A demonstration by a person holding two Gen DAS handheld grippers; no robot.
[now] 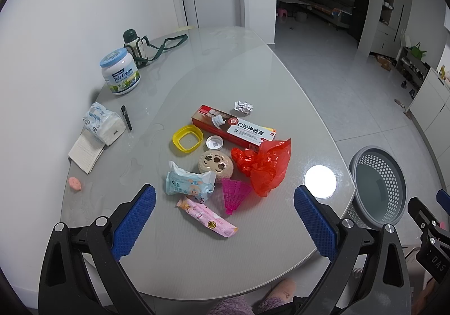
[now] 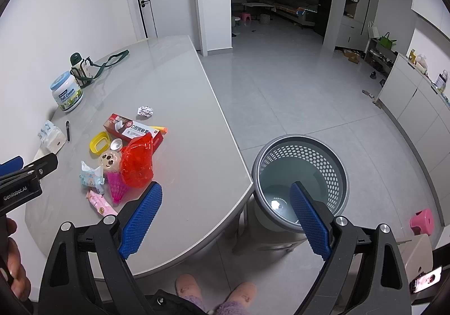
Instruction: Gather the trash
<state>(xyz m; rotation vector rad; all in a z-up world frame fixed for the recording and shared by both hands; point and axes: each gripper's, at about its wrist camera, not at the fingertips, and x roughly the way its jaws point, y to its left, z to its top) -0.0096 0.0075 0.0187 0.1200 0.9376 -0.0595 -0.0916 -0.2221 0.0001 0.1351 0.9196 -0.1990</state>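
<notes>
Trash lies in a pile on the grey table [image 1: 197, 253]: a red plastic bag [image 1: 264, 166], a toothpaste box [image 1: 233, 126], a crumpled foil ball [image 1: 243, 106], a pink shuttlecock [image 1: 233, 194], a blue wipes pack [image 1: 188, 182], a pink wrapper [image 1: 206, 216], a white cap [image 1: 214, 143] and a yellow lid [image 1: 188, 137]. My left gripper [image 1: 225, 219] is open and empty, above the table's near edge just short of the pile. My right gripper [image 2: 225, 219] is open and empty, over the table edge beside the grey perforated bin [image 2: 301, 180]. The pile also shows in the right wrist view, with the red bag [image 2: 137, 163].
A Full Cream tub [image 1: 120, 71], a green bottle with strap [image 1: 135, 45], a tissue pack [image 1: 102, 122], a pen [image 1: 126, 117], a notepad [image 1: 85, 153] and a pink eraser [image 1: 75, 183] sit at the table's left. A round plush toy [image 1: 215, 164] lies in the pile. A pink stool [image 2: 422, 220] stands right of the bin.
</notes>
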